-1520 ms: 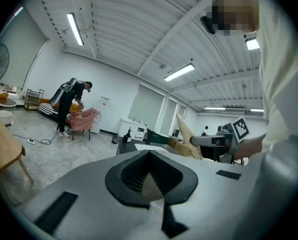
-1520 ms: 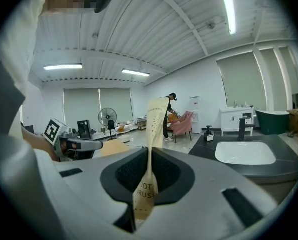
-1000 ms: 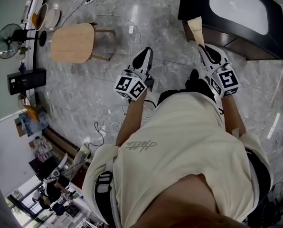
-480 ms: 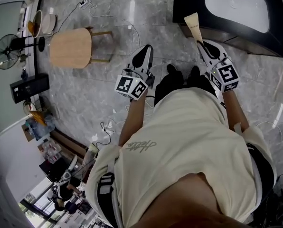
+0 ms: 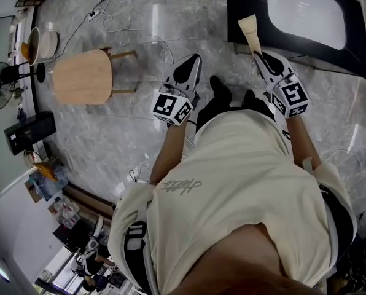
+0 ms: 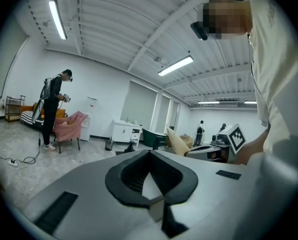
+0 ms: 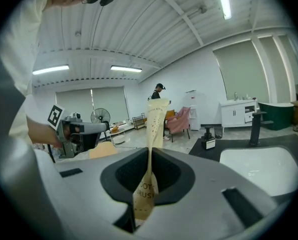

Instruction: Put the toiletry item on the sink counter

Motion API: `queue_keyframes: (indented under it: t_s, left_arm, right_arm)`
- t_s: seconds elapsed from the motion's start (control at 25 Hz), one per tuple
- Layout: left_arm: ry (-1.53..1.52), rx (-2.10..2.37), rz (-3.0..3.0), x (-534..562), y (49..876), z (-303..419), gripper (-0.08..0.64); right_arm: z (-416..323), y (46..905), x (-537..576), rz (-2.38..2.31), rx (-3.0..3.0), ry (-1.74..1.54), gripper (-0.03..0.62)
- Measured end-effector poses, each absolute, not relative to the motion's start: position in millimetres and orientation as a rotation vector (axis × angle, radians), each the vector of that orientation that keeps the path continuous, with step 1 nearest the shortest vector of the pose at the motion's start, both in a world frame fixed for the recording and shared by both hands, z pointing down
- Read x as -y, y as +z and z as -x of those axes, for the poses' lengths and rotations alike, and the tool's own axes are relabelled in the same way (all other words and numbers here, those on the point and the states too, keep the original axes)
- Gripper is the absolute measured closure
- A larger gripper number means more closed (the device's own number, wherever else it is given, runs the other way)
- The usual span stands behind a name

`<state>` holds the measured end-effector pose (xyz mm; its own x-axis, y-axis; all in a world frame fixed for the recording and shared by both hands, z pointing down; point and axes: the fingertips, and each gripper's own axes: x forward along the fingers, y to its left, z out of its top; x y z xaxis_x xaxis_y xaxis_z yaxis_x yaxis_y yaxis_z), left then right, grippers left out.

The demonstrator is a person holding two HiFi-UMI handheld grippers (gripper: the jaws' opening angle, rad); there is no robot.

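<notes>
Right gripper (image 5: 261,55) pinched a tan paper toothbrush packet (image 5: 250,32).
Black sink counter (image 5: 247,5) lay at one o'clock; left gripper (image 5: 191,63) was pressed together, empty.

The person has stepped toward the sink counter (image 5: 247,5), which now fills more of the far right. The right gripper (image 5: 261,56) has carried its paper packet (image 5: 250,32) up to the counter's near left corner. The wooden stool (image 5: 81,77) has slid left in the head view, and a shoe (image 5: 220,90) now shows beside the left gripper (image 5: 193,61).
</notes>
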<state>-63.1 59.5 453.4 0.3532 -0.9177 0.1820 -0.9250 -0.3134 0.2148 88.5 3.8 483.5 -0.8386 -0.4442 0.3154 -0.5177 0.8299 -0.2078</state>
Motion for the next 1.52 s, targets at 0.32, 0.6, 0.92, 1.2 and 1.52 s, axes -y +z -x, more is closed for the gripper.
queue_keyframes:
  t_s: [0.32,0.6,0.92,1.2,1.52]
  left_arm:
    - [0.000,1.605,-2.405,-11.8,440.7,167.6,0.557]
    - [-0.029,1.507,-2.480,29.5,442.7,206.6,0.557]
    - [-0.047,1.398,-2.451,65.0,468.8,175.3,0.557]
    - [0.073,1.377,-2.509,108.4,455.1,137.1,0.557]
    - [0.177,1.415,-2.512,163.0,449.2,113.4,0.557]
  right_arm:
    - [8.5,454.3,40.0,-0.887,2.745,0.341,0.571]
    - [45.8,457.5,50.3,-0.973,2.683,0.334,0.571]
    - [31.6,466.3,80.0,-1.007,2.636,0.332,0.571]
    - [4.4,497.6,134.0,-1.054,2.680,0.517,0.571]
    - [-8.3,496.7,194.9,-0.977,2.744,0.505,0.571]
